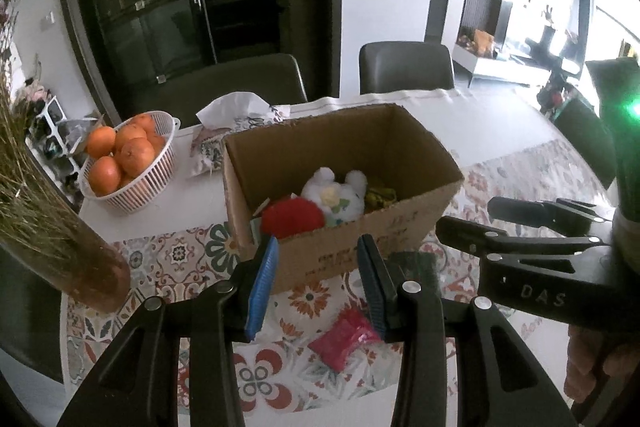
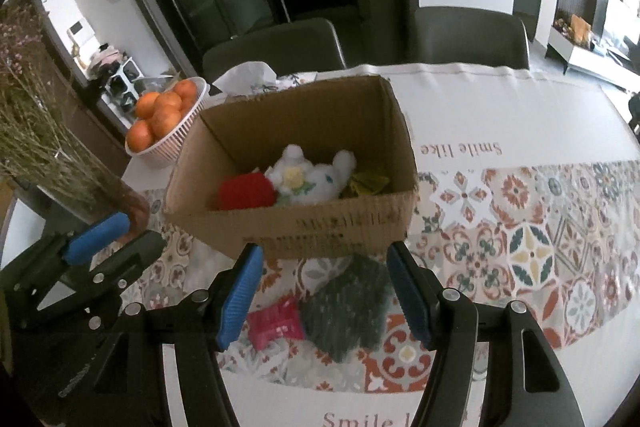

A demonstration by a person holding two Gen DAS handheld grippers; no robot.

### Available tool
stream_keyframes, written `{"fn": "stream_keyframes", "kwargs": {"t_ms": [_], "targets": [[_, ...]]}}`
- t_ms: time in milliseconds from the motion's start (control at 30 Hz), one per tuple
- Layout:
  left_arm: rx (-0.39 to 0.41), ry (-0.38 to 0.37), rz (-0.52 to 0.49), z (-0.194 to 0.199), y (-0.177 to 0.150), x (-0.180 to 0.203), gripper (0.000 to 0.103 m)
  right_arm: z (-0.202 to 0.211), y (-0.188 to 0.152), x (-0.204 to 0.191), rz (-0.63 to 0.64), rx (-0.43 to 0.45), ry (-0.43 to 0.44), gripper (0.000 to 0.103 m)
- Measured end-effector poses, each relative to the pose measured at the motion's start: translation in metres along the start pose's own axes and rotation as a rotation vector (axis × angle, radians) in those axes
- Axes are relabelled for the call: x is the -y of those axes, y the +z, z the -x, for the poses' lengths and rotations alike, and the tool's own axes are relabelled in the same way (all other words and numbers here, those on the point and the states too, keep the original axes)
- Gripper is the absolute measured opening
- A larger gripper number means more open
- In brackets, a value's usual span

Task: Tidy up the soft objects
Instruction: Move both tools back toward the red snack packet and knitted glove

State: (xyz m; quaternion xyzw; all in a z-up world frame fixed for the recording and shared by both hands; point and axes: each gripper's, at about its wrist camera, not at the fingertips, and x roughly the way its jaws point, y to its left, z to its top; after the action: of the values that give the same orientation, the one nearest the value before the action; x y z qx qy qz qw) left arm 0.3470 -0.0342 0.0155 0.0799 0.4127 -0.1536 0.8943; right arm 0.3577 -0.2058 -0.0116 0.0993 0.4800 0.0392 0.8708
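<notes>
An open cardboard box (image 1: 360,255) (image 2: 320,227) stands on the patterned tablecloth. Inside lie a red plush (image 1: 294,219) (image 2: 246,193), a white plush (image 1: 340,193) (image 2: 312,179) and a yellow-green item (image 1: 380,197) (image 2: 368,183). In front of the box lie a pink packet (image 1: 344,343) (image 2: 276,323) and a dark green fuzzy item (image 2: 348,311) (image 1: 412,263). My left gripper (image 1: 318,267) (image 2: 132,235) hovers over the packet, open and empty. My right gripper (image 2: 324,267) (image 1: 468,215) hangs above the green item, open with nothing between its pads.
A white basket of oranges (image 1: 132,163) (image 2: 168,123) and a tissue pack (image 1: 236,115) sit behind the box on the left. A vase of dried grass (image 1: 60,227) (image 2: 60,155) stands near left. Two dark chairs (image 1: 404,67) line the far edge.
</notes>
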Motion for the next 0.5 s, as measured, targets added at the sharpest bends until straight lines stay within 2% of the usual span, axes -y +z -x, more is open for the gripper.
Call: {"fn": "stream_keyframes", "kwargs": {"t_ms": [300, 500], "targets": [[-0.038, -0.009, -0.1, -0.002, -0.018, 0.01, 0.04, -0.003, -0.027, 0.005, -0.047, -0.016, 0.006, 0.065], [-0.056, -0.041, -0.165, -0.003, -0.033, 0.017, 0.04, -0.004, -0.044, 0.008, -0.094, -0.01, 0.009, 0.066]]}}
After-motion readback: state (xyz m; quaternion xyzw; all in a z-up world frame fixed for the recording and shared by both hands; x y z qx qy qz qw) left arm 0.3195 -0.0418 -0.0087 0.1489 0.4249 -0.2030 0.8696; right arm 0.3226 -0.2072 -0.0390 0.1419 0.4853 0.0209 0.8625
